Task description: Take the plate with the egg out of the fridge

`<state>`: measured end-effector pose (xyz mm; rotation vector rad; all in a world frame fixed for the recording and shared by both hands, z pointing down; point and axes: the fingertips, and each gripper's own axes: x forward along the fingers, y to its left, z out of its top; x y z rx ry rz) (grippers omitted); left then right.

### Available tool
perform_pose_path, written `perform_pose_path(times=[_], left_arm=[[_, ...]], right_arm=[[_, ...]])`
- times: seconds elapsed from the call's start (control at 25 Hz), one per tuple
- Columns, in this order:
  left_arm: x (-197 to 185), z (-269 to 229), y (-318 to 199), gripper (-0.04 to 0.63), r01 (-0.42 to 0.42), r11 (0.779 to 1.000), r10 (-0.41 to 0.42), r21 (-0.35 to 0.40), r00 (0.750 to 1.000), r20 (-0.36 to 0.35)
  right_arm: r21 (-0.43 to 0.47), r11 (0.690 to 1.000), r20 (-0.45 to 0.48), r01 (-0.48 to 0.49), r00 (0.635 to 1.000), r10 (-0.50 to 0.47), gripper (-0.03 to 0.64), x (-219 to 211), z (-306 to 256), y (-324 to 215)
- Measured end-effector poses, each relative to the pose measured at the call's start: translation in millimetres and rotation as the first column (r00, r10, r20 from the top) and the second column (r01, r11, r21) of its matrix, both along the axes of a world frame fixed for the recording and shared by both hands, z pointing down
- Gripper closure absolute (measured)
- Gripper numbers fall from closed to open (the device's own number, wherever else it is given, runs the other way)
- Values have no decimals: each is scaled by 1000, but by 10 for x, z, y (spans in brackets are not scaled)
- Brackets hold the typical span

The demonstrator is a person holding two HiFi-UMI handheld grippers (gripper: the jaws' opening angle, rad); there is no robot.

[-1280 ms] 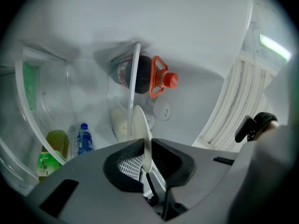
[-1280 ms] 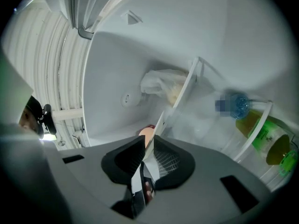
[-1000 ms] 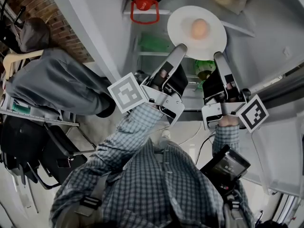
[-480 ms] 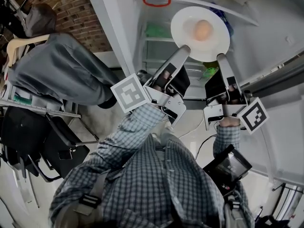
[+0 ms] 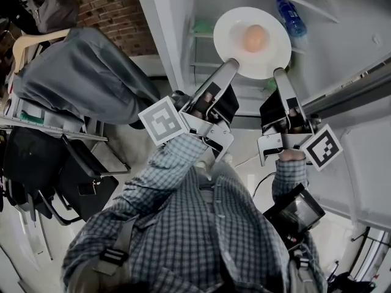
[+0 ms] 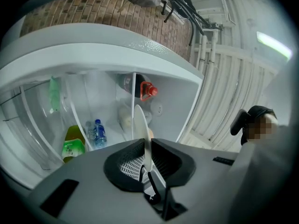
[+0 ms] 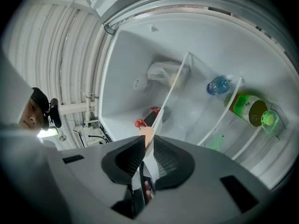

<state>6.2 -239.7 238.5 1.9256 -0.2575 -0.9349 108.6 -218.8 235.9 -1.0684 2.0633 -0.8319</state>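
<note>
Both grippers are clamped on the white plate (image 5: 276, 49): the left gripper (image 5: 230, 66) pinches the near left part of its thin rim, the right gripper (image 5: 280, 73) the near right part, and each gripper view shows the rim edge-on and pressed between the closed pads. This plate hangs in the air at the mouth of the open fridge (image 5: 345, 54), level in the head view, with the egg (image 5: 255, 38) lying loose near its middle; whether it is fully clear of the opening I cannot tell. Only the rim is held and nothing stops the egg, so the step probably depends on drawing both hands toward the body at one pace and one height. If one side dips or lags, the plate would tilt and the egg could roll toward the edge. The hands should also hold their spacing, because pulling apart or twisting could slip the rim out of the pads. The fridge's left wall (image 5: 160, 35) stands close to the left gripper, so a straight pull toward the near side looks safer than a swing sideways.
</note>
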Motion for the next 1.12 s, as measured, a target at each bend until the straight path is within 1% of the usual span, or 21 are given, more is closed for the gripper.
perform_pose_path(times=[0.28,0.48,0.68,1.12], left_arm=[[-25,44,125,546,17,1000,-18,15,1000,17],[-5,96,307,546,32,999,-33,16,999,15],[32,140,602,546,45,999,-45,-3,999,12],[49,325,1321,546,104,995,-104,-1,994,21]], right_arm=[[13,1000,2,23,1000,-23,555,-20,61,109],[14,999,1,40,999,-40,555,-2,104,275],[4,998,-14,58,998,-57,555,34,110,547],[-12,991,-28,130,991,-131,555,62,307,1200]])
